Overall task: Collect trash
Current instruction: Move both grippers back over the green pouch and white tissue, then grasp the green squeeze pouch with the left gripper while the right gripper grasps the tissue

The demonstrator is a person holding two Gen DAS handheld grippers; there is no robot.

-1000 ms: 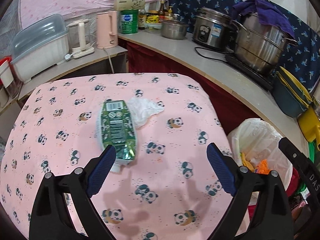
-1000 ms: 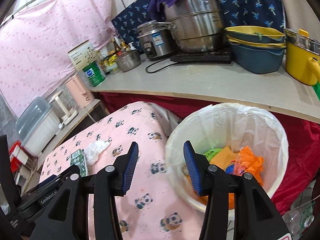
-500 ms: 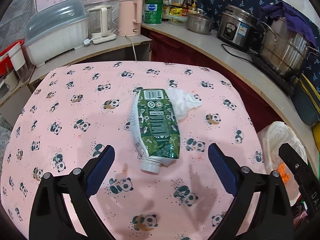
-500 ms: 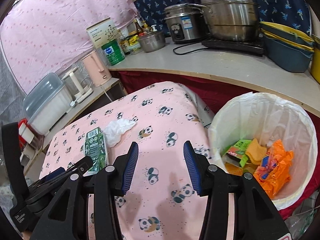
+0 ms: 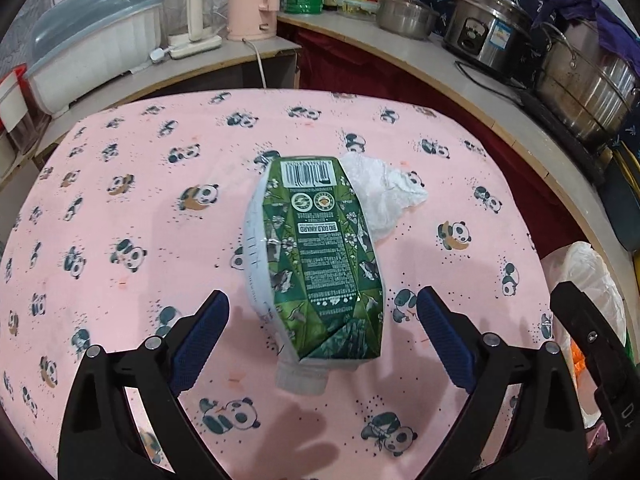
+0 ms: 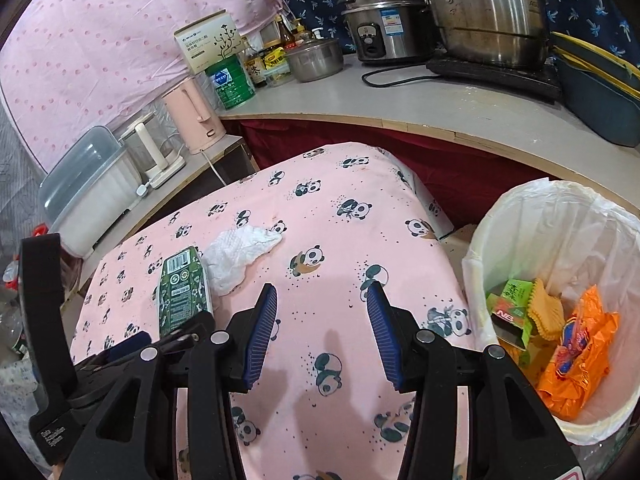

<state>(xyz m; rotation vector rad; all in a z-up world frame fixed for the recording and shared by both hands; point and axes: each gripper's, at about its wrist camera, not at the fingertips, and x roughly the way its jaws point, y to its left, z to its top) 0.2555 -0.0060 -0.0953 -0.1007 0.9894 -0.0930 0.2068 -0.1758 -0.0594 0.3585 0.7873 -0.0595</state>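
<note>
Crushed green carton (image 5: 320, 264) on the panda-cloth counter (image 5: 120, 300) now sits between the wide-open, empty left claw (image 5: 322, 334) after its approach; grasp next. Right claw (image 6: 322, 330) open, empty; bin (image 6: 560, 208) at 3 o'clock.

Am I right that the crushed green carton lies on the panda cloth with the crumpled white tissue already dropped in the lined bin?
Not quite: the crumpled white tissue still lies on the panda cloth beside the crushed green carton, not in the lined bin, as the right wrist view shows.

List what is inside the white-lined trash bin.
In the trash bin: a green carton, a yellow wafer-like piece and orange wrappers. Anything beneath them is hidden.
</note>
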